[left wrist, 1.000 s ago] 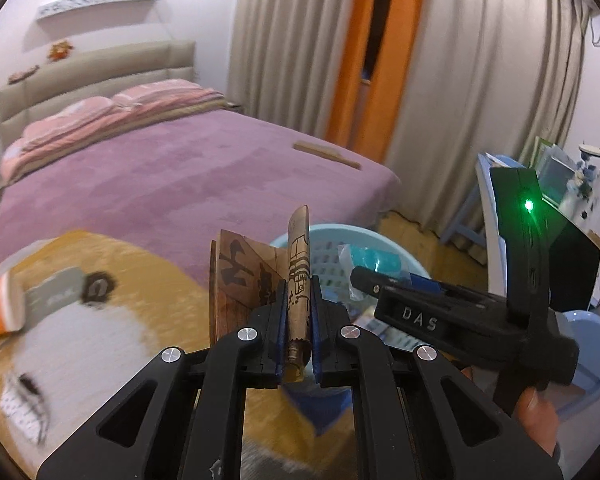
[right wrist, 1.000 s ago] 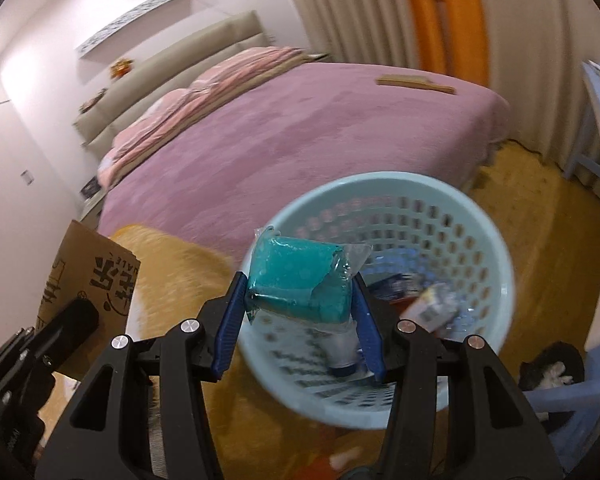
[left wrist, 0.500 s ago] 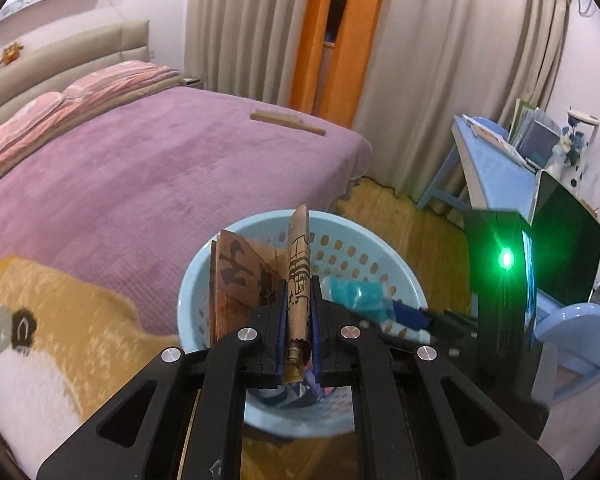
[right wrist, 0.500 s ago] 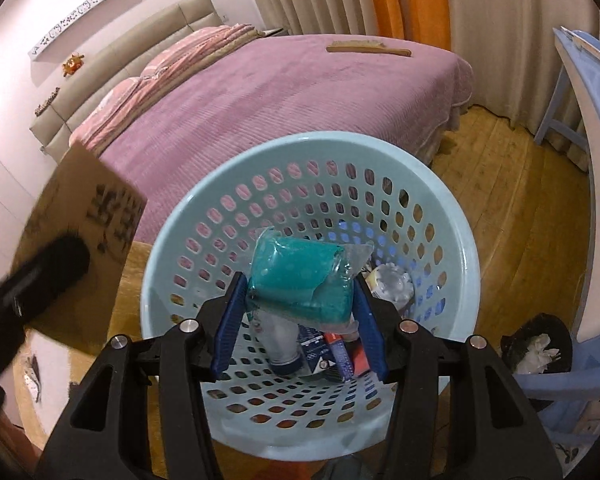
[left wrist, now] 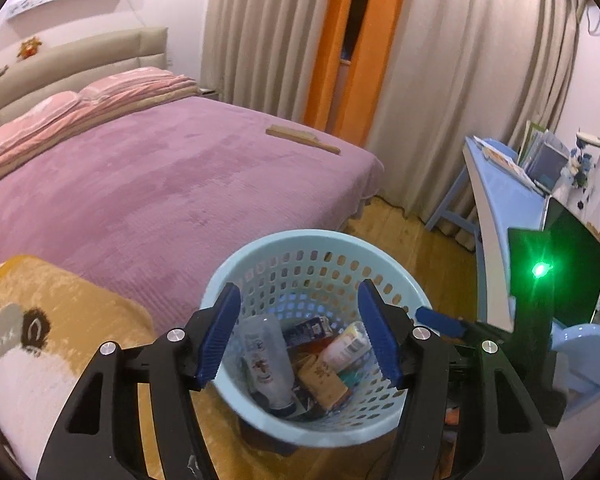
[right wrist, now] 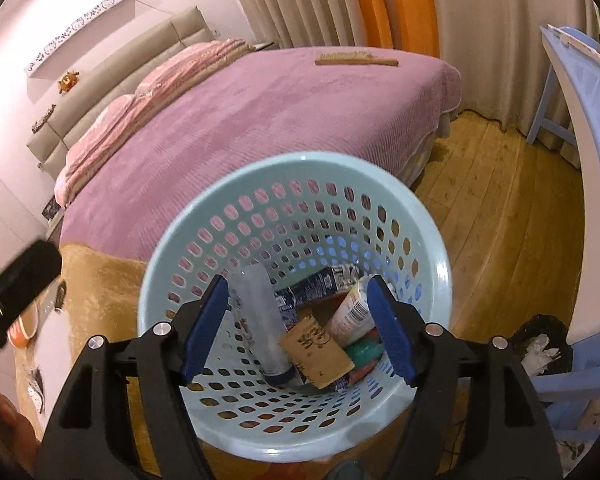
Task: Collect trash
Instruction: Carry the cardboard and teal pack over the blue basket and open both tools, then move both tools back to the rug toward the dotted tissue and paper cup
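A pale blue perforated basket (left wrist: 260, 252) (right wrist: 236, 184) stands on the floor by the bed. Inside lie the brown cardboard piece (left wrist: 324, 380) (right wrist: 318, 348), a green packet (left wrist: 354, 378) (right wrist: 362, 350), a clear bottle (left wrist: 266, 356) (right wrist: 260, 316) and other trash. My left gripper (left wrist: 300, 332) hangs above the basket, its jaws opening with nothing between them. My right gripper (right wrist: 298, 320) also hangs over the basket, jaws opening and empty. The right gripper's body with a green light (left wrist: 540, 270) shows at the right of the left wrist view.
A bed with a purple cover (left wrist: 140, 184) (right wrist: 260, 108) lies behind the basket, a wooden brush (left wrist: 302, 140) (right wrist: 356, 58) on it. A yellow rug (left wrist: 60, 320) is at left. A blue desk (left wrist: 500, 196) and stool (left wrist: 580, 344) stand at right. A small black bin (right wrist: 540, 344) sits near the stool.
Both grippers moved over the basket and opened. The cardboard piece left the left gripper and the green packet left the right one; both now lie in the basket.
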{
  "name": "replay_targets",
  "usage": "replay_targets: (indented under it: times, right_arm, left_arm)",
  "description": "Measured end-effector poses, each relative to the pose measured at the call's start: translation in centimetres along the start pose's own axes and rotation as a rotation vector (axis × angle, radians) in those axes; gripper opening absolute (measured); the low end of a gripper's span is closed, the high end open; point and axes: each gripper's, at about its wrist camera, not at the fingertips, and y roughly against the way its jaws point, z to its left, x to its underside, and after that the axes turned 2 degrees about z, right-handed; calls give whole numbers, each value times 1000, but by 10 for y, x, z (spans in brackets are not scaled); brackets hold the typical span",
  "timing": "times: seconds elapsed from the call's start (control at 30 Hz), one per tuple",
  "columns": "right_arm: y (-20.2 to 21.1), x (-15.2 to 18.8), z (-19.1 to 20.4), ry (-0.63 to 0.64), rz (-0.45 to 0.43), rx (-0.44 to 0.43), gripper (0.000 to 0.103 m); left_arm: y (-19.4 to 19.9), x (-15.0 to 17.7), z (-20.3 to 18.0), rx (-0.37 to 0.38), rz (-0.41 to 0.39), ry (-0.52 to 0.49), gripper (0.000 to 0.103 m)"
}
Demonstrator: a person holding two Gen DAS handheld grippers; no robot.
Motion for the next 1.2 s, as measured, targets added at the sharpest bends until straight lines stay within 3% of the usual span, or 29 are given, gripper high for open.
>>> replay_targets:
  times: [0.27,0.7,0.8,1.0,1.2]
  right_arm:
    - [26,1,37,55,-38,-76,68]
    - [34,33,141,271,-15,-205,68]
    - [26,45,162,310,14,-228,68]
    - [13,61,188,356,56,-248,68]
    - [7,68,197,381,75,-251,68]
  left_arm:
    - [53,19,36,-59,-61,84,60]
    - [157,76,139,-341,-120,354,60]
    - [172,93,161,-388,-122,418,69]
    - [178,120,189,-450,-90,491,70]
    - [160,136,206,-464,-35,530,70]
